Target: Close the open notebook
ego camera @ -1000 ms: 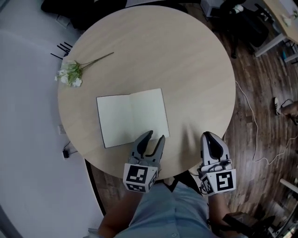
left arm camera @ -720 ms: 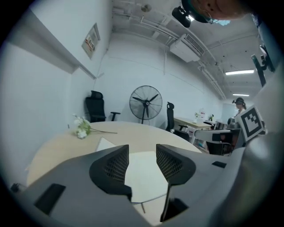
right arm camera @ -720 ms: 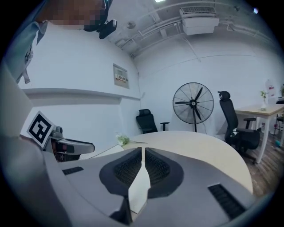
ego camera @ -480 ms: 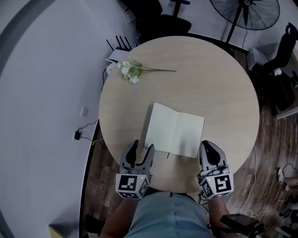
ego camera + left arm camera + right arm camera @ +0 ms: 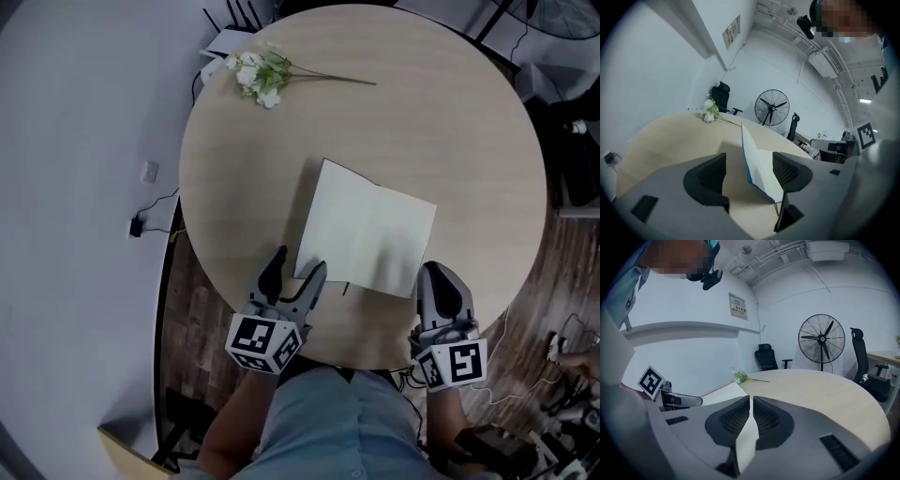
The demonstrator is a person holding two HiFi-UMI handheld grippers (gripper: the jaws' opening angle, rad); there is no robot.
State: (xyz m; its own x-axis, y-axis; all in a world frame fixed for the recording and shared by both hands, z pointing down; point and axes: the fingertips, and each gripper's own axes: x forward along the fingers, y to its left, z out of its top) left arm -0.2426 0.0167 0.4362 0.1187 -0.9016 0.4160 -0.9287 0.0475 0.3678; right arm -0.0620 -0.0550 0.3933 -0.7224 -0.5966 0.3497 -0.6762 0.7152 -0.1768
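An open notebook (image 5: 367,239) with blank pale pages lies on the round wooden table (image 5: 422,122). My left gripper (image 5: 298,262) is at its near left corner. In the left gripper view the notebook's raised left edge (image 5: 759,161), with a blue cover, stands between the jaws of the left gripper (image 5: 750,173). These jaws are opening and the pads do not press on it. My right gripper (image 5: 438,274) is at the near right corner. In the right gripper view the right gripper (image 5: 751,416) is shut on a thin white page edge (image 5: 746,439).
A sprig of white flowers (image 5: 258,73) lies at the table's far left. A white router (image 5: 230,37) and a plug with cable (image 5: 138,227) are on the floor to the left. A standing fan (image 5: 772,107) and office chairs stand beyond the table.
The head view has swung round the table. The left gripper went from the notebook's near edge to its left corner and its jaws widened. The right gripper came in to the right corner.
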